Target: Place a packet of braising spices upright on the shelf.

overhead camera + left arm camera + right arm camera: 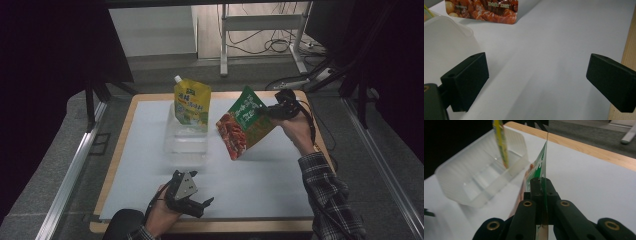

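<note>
1 pouch [192, 102] already stands in the bin [186, 137]. The right gripper [270, 112] has its fingers clenched on the 2nd pouch [244, 122], raised beside the bin, not yet in. The left gripper [202, 204] rests on the desk [280, 185], fingers released.

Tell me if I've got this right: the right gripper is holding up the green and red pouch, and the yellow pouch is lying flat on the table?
Not quite. The right gripper does hold the green and red pouch, but the high view shows the yellow pouch standing upright in the clear plastic container.
</note>
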`<state>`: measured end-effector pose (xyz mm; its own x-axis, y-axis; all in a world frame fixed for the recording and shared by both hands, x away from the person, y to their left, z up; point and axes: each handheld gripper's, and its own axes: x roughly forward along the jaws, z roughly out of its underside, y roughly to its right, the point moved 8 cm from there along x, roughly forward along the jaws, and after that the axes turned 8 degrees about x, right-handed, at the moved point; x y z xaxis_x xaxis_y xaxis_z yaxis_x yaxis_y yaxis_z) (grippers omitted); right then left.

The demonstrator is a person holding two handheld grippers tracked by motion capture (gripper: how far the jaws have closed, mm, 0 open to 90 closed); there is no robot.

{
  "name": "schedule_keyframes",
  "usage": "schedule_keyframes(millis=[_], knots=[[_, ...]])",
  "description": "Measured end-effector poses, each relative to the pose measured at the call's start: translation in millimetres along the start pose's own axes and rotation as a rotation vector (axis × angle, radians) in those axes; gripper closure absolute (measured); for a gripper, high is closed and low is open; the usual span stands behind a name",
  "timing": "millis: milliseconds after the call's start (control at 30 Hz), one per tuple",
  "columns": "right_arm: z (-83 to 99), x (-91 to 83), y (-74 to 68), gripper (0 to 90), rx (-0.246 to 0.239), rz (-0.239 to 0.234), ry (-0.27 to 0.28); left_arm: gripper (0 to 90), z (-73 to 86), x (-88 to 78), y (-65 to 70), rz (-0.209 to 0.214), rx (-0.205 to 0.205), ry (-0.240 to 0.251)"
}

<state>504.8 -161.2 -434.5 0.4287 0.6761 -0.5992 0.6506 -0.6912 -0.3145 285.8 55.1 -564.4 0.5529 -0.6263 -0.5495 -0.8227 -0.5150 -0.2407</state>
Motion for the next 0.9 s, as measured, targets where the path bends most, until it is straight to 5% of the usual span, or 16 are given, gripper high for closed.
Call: schedule_keyframes(millis=[733,900], knots=[[-24.1,-11.0,-35.8,89.2,-0.063,-0.048,0.018,4.1,-0.6,0.4,-0.2,0.001,-0.005,0.005],[-27.3,-15.6,-42.1,89.2,-0.051,-0.088,0.033,4.1,-0.8,0.4,-0.4,0.0,-0.004,0.006]])
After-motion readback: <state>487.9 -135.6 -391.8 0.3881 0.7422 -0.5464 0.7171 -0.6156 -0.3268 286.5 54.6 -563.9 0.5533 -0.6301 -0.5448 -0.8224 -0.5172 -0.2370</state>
